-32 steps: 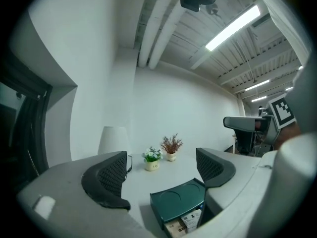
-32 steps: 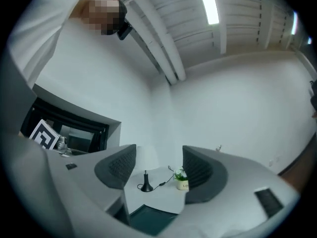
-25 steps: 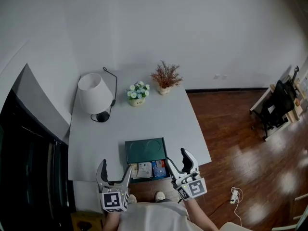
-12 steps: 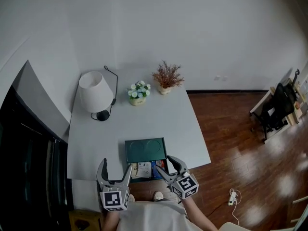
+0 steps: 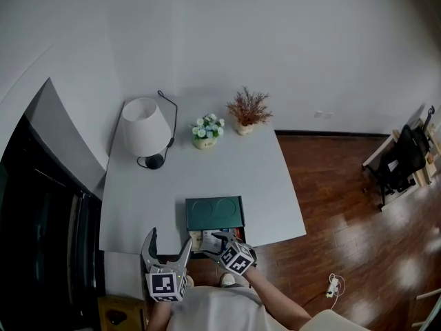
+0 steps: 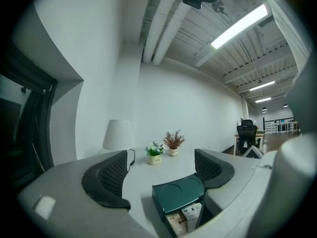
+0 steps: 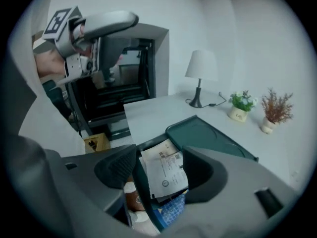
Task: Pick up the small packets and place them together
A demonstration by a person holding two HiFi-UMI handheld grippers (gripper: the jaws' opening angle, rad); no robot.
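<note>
Head view: the left gripper (image 5: pixel 169 243), at the lower left, holds its jaws wide with nothing between them. It hangs off the near edge of the counter (image 5: pixel 227 164). The right gripper (image 5: pixel 218 243), at lower centre, points down at the open front of the green box (image 5: pixel 215 214). There the small packets (image 5: pixel 204 238) lie side by side at the counter's near edge.

Left gripper view: the left gripper (image 6: pixel 161 162) is level and empty, its jaws well apart. The green box (image 6: pixel 179 192) sits low and right of centre, and the packets (image 6: pixel 185 217) show in its open end.

Right gripper view: the right gripper (image 7: pixel 158 170) has just been opening its jaws, and they now stand wide on either side of a white printed packet (image 7: pixel 166 172) at lower centre. The pads do not seem to press on it yet. A blue patterned packet (image 7: pixel 174 207) lies below it and a brown one (image 7: pixel 132 198) lower left, both partly covered.

The packets look thin, light and flexible, probably with slick wrappers that would buckle or slip under a hard squeeze. The white one lies uppermost and has a free edge. A good hold is likely a gentle pinch across its narrow width near that edge, which would lift it clear of the box wall without dragging its neighbours.
</note>
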